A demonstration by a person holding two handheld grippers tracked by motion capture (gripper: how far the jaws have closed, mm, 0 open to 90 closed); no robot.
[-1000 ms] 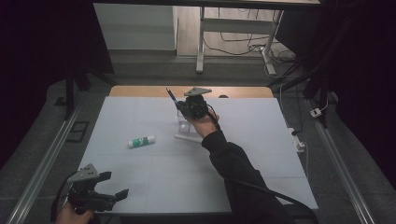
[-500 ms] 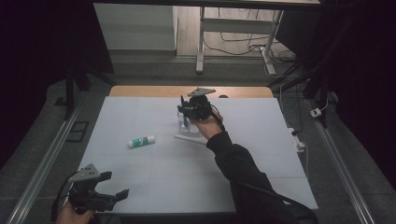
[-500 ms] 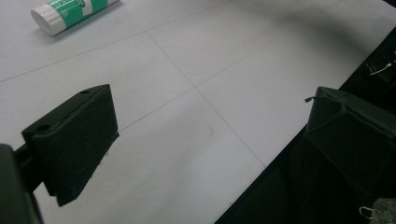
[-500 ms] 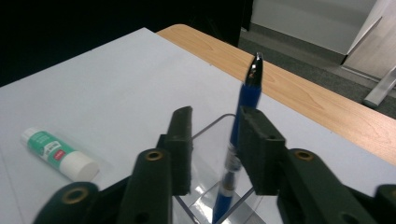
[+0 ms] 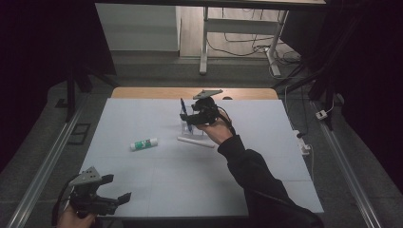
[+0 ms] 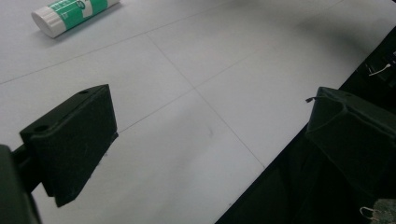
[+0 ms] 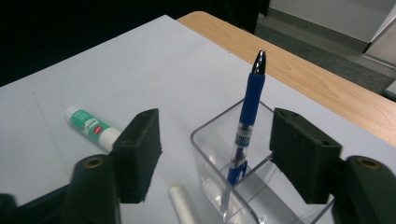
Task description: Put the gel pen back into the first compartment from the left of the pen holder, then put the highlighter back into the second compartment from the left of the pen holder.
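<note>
The right claw [image 7: 215, 158] has lifted off the blue pen [image 7: 246, 121], its jaws just opening, now apart above the clear holder [image 7: 215, 186]; the left claw [image 6: 205, 154] rests open at the table's near left.

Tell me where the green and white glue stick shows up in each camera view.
High view: glue stick lies left of centre on the table.
Left gripper view: top left corner.
Right gripper view: left of the clear holder.
Shared landmark: the white table sheet.

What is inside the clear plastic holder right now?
A blue pen leans inside the clear holder, tip end up. Nothing else visible inside; its near bottom runs out of frame.
</note>
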